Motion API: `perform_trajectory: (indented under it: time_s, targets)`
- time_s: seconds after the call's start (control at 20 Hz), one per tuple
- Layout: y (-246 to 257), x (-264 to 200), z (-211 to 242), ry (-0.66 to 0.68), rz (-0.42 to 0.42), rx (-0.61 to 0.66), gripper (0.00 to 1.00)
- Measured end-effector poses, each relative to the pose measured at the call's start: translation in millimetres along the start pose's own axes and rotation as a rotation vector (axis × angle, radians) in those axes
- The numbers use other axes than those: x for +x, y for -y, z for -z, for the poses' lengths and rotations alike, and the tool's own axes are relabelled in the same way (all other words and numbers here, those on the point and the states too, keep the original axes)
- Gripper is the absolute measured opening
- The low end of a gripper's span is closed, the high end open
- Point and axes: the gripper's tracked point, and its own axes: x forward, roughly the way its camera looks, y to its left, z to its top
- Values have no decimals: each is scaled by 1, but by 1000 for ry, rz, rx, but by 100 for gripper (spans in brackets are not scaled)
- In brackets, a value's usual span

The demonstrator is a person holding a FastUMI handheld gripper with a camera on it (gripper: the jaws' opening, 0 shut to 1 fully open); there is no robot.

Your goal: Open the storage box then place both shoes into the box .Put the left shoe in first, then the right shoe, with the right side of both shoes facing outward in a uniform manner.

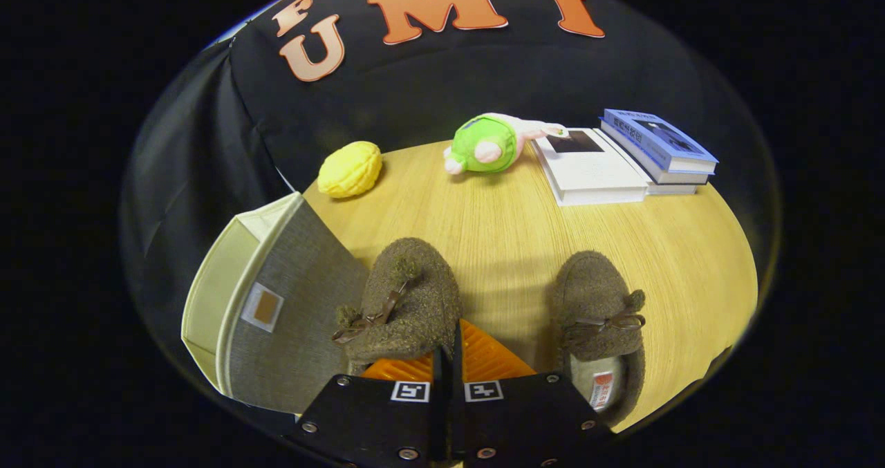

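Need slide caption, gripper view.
Shut gripper just behind left slipper; right slipper alongside, storage box beside them.

A round wooden table point(498, 240) with pale, fine grain fills the near and middle ground; black cloth wall point(429, 88) hangs behind it at the far side and folds down on the left; soft light falls from above, casting faint shadows across the tabletop.
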Motion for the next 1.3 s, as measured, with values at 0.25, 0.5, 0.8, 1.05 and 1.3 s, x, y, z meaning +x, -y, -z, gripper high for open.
perform_trajectory:
  time_s: [0.25, 0.5, 0.8, 1.05, 1.3]
  targets:
    - [-46, -46, -44, 89, -85, 4, 4]
    - [-101, -81, -70, 131, -229, 45, 4]
    - [-149, -76, -86, 108, -282, 70, 4]
    - [-181, -42, -79, 37, -274, 80, 4]
    - [-217, -9, -57, -40, -270, 29, 4]
